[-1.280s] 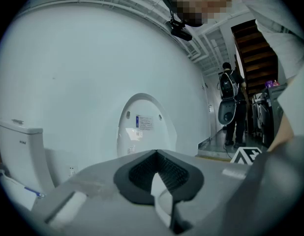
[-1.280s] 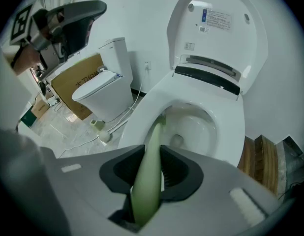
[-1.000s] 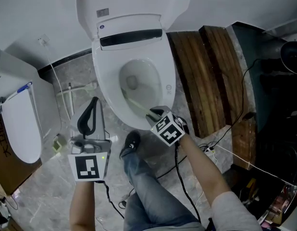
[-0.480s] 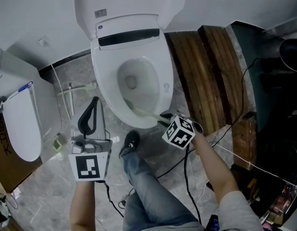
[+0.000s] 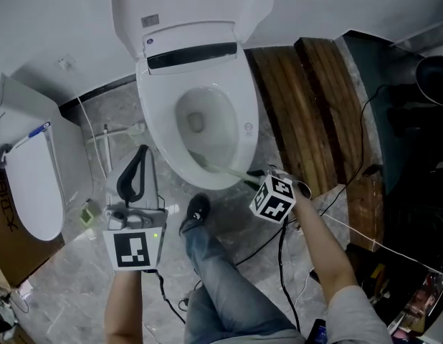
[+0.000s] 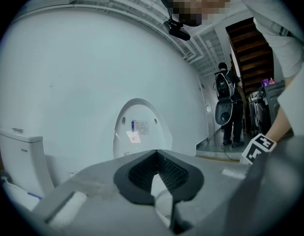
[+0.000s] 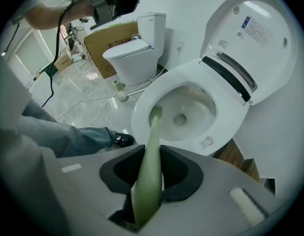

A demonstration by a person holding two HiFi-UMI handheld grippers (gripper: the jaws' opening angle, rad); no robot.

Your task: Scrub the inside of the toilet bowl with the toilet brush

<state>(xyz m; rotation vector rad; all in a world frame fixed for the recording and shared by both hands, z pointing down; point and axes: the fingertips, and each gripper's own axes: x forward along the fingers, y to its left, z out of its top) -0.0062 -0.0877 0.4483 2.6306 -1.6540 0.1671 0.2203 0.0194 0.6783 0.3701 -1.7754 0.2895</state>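
A white toilet (image 5: 157,131) stands with its lid up; the bowl (image 5: 205,124) is open, also seen as bowl (image 7: 191,107). My right gripper (image 5: 256,177) is shut on the pale green handle of the toilet brush (image 7: 148,171), which reaches over the front rim; the brush (image 5: 211,165) has its far end inside the bowl's near wall. My left gripper (image 5: 140,156) is held upright to the left of the toilet, jaws shut and with nothing in them; its tip (image 6: 157,168) points at the raised lid (image 6: 137,132).
A second toilet (image 5: 31,181) stands at the left. Wooden planks (image 5: 307,113) lie right of the bowl. Cables (image 5: 275,249) trail on the floor near my shoe (image 5: 196,212). A person (image 6: 230,107) stands far off by a stair.
My right gripper has drawn back to the right and toward me, pulling the brush head from mid-bowl to the bowl's near wall. The left gripper has stayed put.
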